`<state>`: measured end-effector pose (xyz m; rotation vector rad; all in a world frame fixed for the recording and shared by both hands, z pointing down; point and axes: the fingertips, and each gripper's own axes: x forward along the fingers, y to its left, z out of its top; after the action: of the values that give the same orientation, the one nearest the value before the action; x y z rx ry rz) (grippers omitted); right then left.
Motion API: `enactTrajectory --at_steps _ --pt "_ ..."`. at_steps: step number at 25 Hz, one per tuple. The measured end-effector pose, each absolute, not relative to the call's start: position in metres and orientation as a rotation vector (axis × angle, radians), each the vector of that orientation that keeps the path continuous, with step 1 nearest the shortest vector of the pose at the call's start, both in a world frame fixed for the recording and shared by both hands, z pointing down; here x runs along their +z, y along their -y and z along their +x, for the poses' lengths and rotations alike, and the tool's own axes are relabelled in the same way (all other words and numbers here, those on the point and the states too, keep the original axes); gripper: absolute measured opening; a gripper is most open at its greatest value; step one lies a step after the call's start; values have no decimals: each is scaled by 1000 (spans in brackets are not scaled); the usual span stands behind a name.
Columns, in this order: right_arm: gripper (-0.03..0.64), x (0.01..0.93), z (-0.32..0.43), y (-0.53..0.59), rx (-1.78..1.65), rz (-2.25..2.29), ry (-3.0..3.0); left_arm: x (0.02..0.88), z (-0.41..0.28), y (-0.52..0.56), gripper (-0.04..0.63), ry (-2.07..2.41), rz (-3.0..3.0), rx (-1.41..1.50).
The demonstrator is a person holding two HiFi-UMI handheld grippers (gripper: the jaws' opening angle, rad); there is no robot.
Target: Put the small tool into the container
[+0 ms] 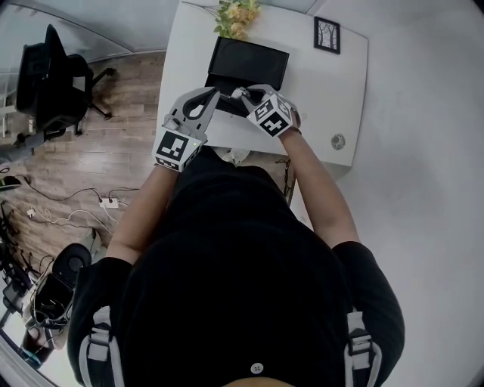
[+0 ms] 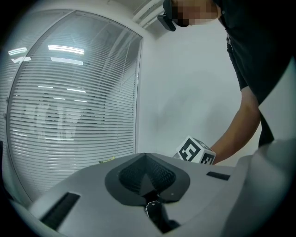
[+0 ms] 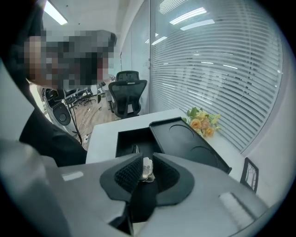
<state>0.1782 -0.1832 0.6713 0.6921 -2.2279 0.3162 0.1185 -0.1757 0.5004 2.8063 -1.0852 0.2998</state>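
A small silver metal tool [image 3: 147, 168] is pinched between the black pads of my right gripper [image 3: 144, 170], which is shut on it. Below and beyond the jaws lies the open black container [image 3: 132, 140], its hinged lid [image 3: 190, 144] laid back to the right. A thin object [image 3: 135, 149] rests inside the container. In the head view my right gripper [image 1: 242, 93] hangs over the container [image 1: 227, 102] at the table's near edge. My left gripper [image 1: 215, 94] is close beside it, tilted upward, its jaws [image 2: 146, 173] shut with nothing seen between them.
The white table [image 1: 318, 91] carries a bunch of yellow flowers [image 1: 237, 15], a small black picture frame [image 1: 327, 34] and a little round object [image 1: 338, 141]. An office chair [image 1: 53, 79] and floor cables [image 1: 83, 208] lie to the left. Window blinds [image 3: 217, 88] stand behind the table.
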Motion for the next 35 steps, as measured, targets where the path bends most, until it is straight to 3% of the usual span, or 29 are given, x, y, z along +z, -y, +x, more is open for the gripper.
enactTrajectory --at_steps 23,35 --pt "11 440 209 163 154 1111 2800 434 138 163 3 1057 2913 252" --pt "11 410 229 149 22 1261 2816 412 151 160 4 1020 2955 150"
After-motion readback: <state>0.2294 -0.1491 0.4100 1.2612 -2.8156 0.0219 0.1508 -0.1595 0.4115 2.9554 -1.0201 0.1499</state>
